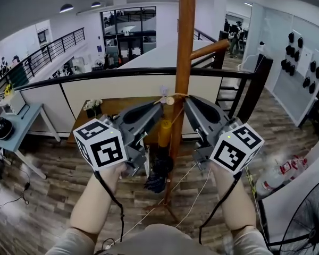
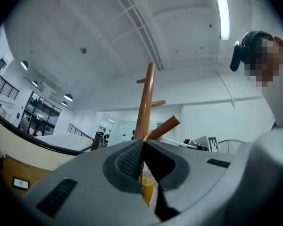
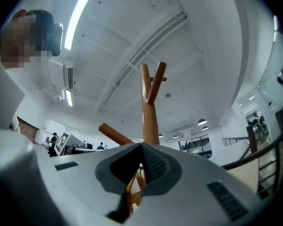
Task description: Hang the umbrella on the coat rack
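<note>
The wooden coat rack pole (image 1: pixel 185 47) rises in the middle, with a peg (image 1: pixel 210 49) slanting up to the right. The umbrella hangs against the pole, its yellow handle (image 1: pixel 165 133) above its dark folded canopy (image 1: pixel 158 177). A thin loop cord (image 1: pixel 174 96) at the handle's top is stretched between both grippers. My left gripper (image 1: pixel 160 104) is shut on the cord's left end, my right gripper (image 1: pixel 186 99) on its right end. In the left gripper view the closed left gripper (image 2: pixel 144 142) sits over the yellow handle (image 2: pixel 147 189), before the pole (image 2: pixel 145 102). The right gripper (image 3: pixel 141 147) pinches the cord in front of the pole (image 3: pixel 150 121).
A black railing (image 1: pixel 122 73) runs behind the rack, with a wooden table (image 1: pixel 109 108) and flowers (image 1: pixel 92 106) below it. A fan (image 1: pixel 308 222) stands at bottom right, red-and-white canisters (image 1: pixel 279 174) beside it. A white table (image 1: pixel 26 118) stands left. Cables cross the wood floor.
</note>
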